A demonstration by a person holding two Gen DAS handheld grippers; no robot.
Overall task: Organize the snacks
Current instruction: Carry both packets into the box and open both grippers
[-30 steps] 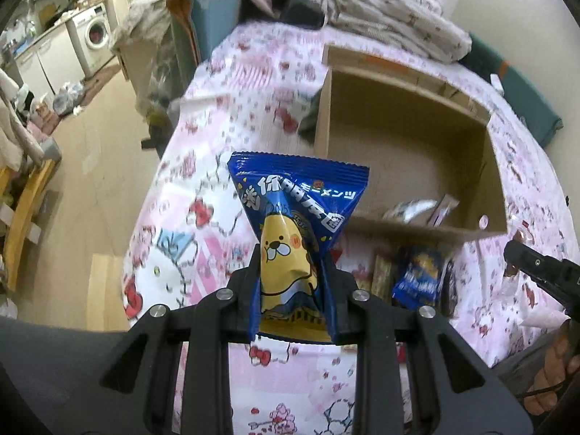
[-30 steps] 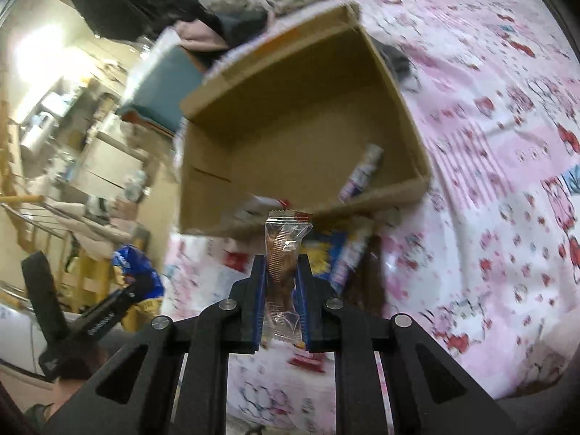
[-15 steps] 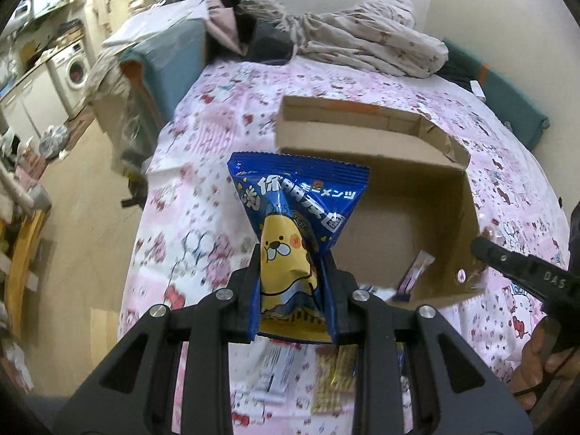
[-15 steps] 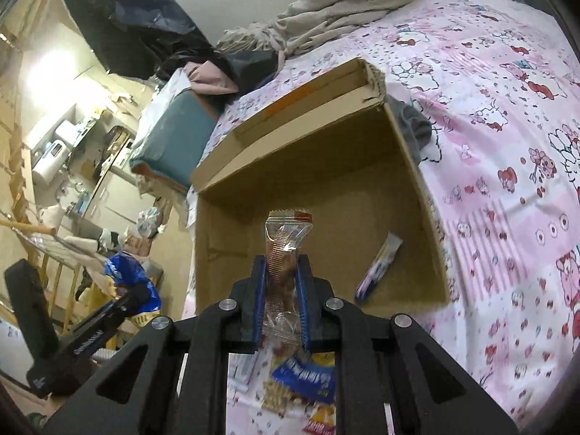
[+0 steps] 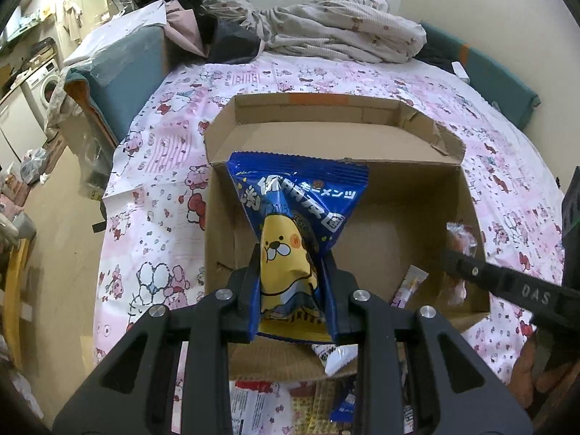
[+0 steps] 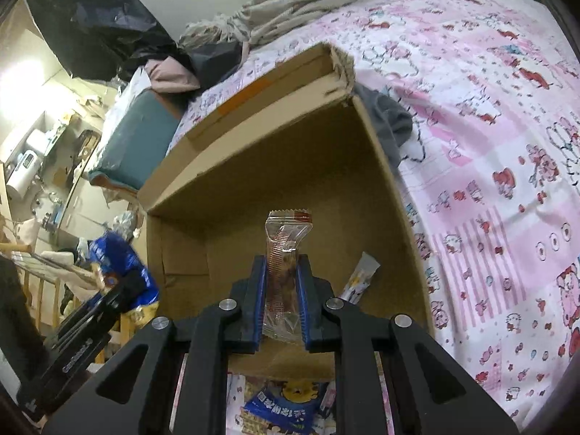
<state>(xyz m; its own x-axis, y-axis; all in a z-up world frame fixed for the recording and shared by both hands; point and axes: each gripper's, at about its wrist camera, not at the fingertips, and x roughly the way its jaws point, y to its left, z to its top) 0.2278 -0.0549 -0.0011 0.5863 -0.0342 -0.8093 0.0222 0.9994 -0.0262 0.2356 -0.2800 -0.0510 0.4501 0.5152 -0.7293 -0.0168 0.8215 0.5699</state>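
A cardboard box lies open on a bed covered with a pink cartoon-print sheet. Both grippers hover at the box's near edge, each carrying a snack.

The left gripper is clamped on a blue bag with a yellow cartoon animal on it. The bag stands upright between the fingers, its long axis pointing away toward the far wall of the box. The bag hangs over the left half of the box, with bare cardboard floor directly beyond and below it.

The right gripper is clamped on a slim clear packet with a brown snack inside, also upright, long axis pointing into the box. It sits over the right half.

Inside the box, a thin stick packet leans near the right wall, just right of the clear packet. More snacks lie on the sheet in front of the near wall, outside the box.

Both held snacks look placed to drop straight down; neither seems clearly nearer the floor. The right gripper has less free room because of the stick packet beside it.
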